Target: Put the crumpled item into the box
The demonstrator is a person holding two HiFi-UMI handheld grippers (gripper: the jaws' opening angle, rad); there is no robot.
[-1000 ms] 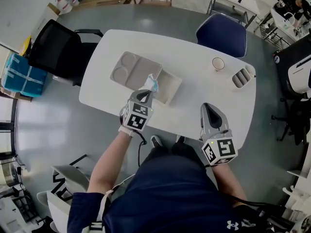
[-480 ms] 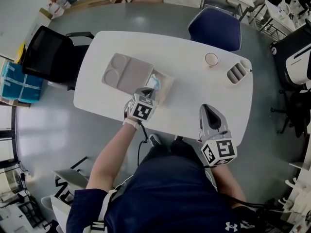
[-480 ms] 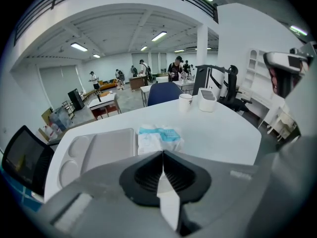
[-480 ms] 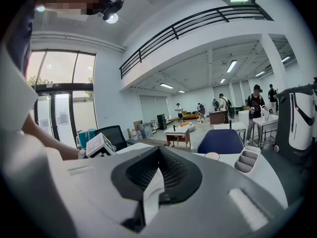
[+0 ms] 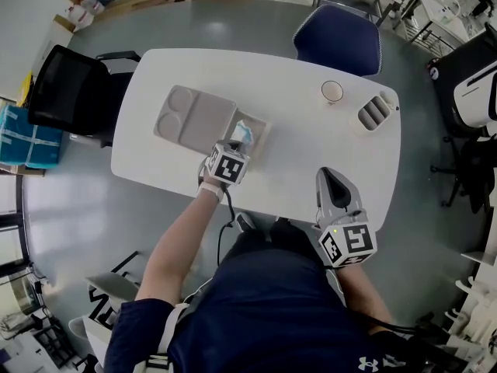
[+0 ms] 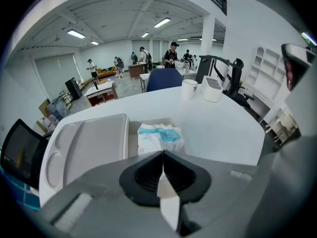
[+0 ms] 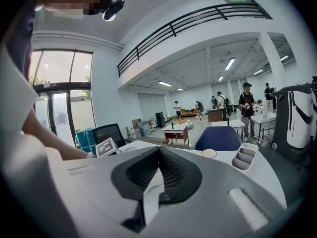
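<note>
The box (image 5: 203, 119) lies on the left half of the table (image 5: 311, 142), with its lid spread to the left. The crumpled item (image 5: 244, 132) is over the box's right compartment, at the tips of the left gripper (image 5: 237, 141). A cup (image 5: 331, 91) and a slotted holder (image 5: 375, 111) stand side by side at the far right. The right gripper (image 5: 330, 171) is over the near edge. There are 2 seats: the far chair (image 5: 339, 36) behind the table and the side chair (image 5: 68, 92) at its left end.
</note>
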